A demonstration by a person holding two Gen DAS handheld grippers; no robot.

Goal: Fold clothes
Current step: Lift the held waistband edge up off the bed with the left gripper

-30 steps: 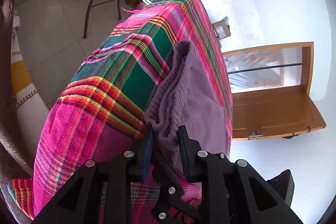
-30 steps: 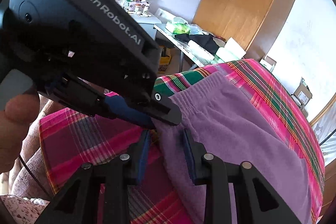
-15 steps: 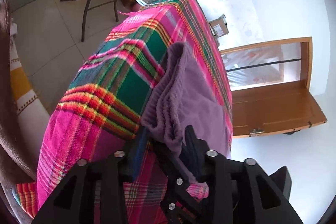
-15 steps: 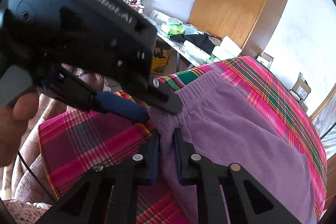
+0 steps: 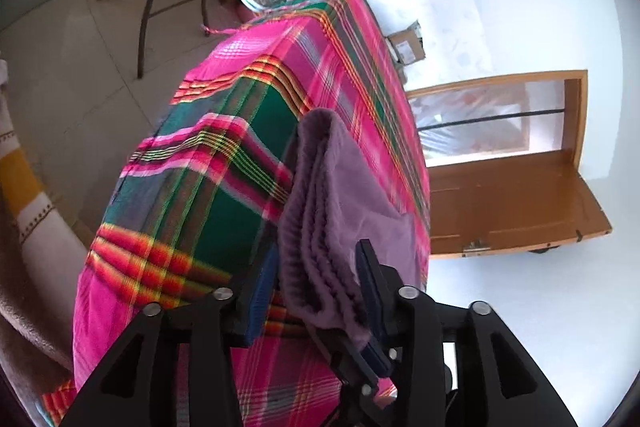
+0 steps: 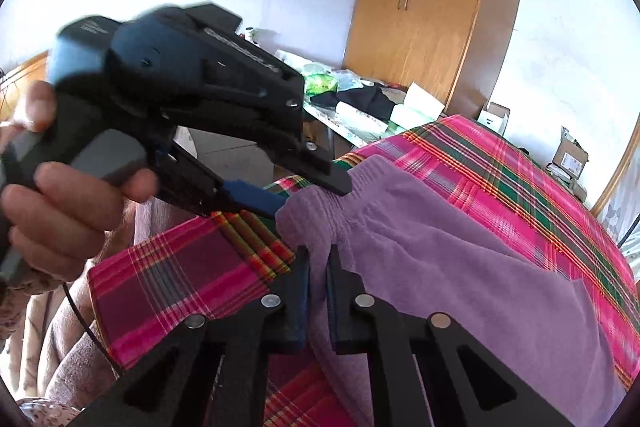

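The purple garment [image 6: 460,267] is soft, fleecy cloth with a gathered, ribbed waistband [image 5: 316,227]; it looks like shorts or trousers, though the leg ends are out of sight. It lies on the plaid cloth [image 5: 208,195], pink, green and orange, that covers the tabletop, with its waistband at the cloth's near end.

The right gripper [image 6: 318,267] comes in low over the plaid cloth, its jaws nearly together and pinching the waistband edge between the blue pads. The left gripper [image 5: 316,279] reaches the same waistband from the side of the plaid cloth; a hand [image 6: 60,211] wraps its handle, fingers curled round the grip. Its jaws stand apart with the bunched waistband between them, one blue pad against the cloth; whether they press it I cannot tell.

From the waistband the garment's long axis runs away along the plaid cloth toward the far end, where a wooden wardrobe [image 6: 432,7] stands beyond it. The waistband corner is lifted off the plaid cloth.
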